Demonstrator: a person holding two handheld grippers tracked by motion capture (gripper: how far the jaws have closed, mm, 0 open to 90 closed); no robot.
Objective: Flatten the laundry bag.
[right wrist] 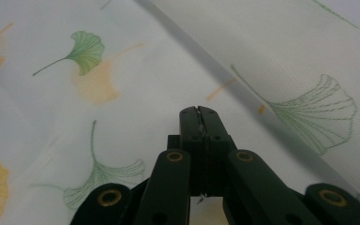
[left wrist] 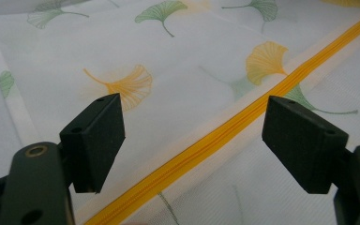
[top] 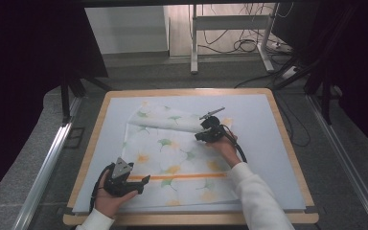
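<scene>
Two tools work a leaf-print cloth [top: 172,153] spread on the worktop [top: 278,143]. Right tool [top: 210,133] pinches the folded edge; left tool [top: 143,182] waits wide over the zipper [left wrist: 225,133]. Next: complete the fold.

My right gripper [right wrist: 200,112] rises from the bottom edge, and its two black fingers [right wrist: 190,126] are pressed together with no gap, pinching a thin bit of the white cloth [right wrist: 136,89] between their tips. The cloth is printed with green and yellow ginkgo leaves. On the right a folded-over layer [right wrist: 286,61] of the same cloth lies on top, and its edge runs diagonally from the upper middle to the lower right
</scene>
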